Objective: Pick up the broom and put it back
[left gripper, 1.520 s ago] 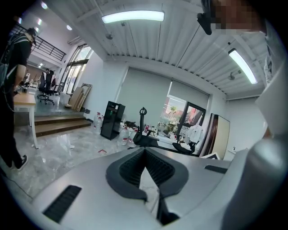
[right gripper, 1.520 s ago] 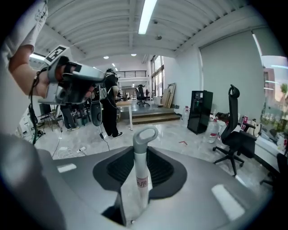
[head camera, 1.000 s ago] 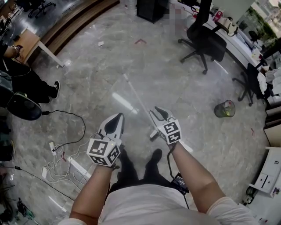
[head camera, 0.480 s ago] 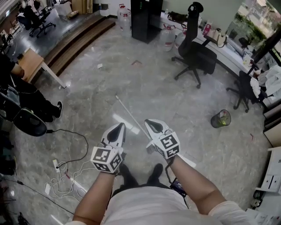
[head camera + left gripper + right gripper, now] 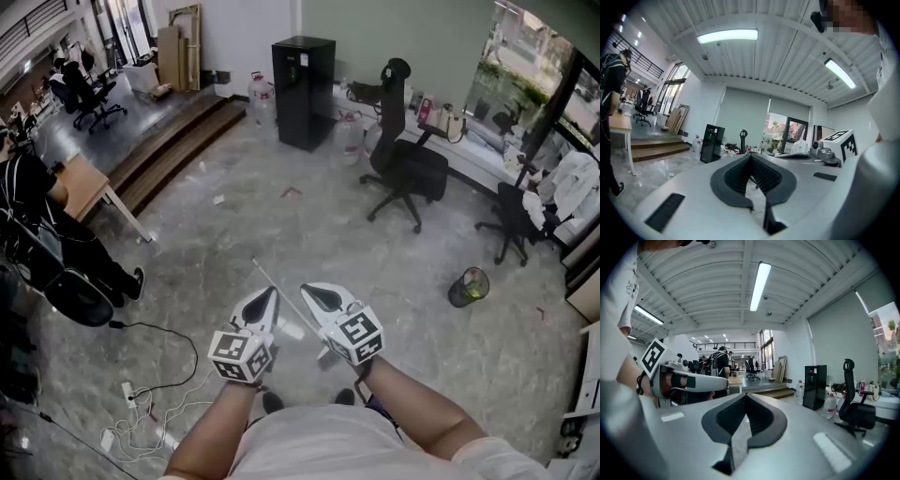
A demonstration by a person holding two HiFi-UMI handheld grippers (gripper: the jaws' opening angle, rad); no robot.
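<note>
The broom's thin white handle slants from the floor up to my right gripper; the broom's head is hidden. That gripper is shut on the handle's near end and held high, pointing almost level. In the right gripper view a pale strip sits between its dark pads. My left gripper hangs close beside it on the left, its jaws shut with nothing between them. The left gripper view shows only floor through the slit of the left gripper.
A mesh waste bin stands at right. Two office chairs and a black cabinet are further back. A power strip and cables trail at lower left. A seated person, a wooden table and steps are at left.
The right gripper's jaws went from open beside the handle to shut on it. Both grippers rose together, and the handle's near end came up with the right one.
</note>
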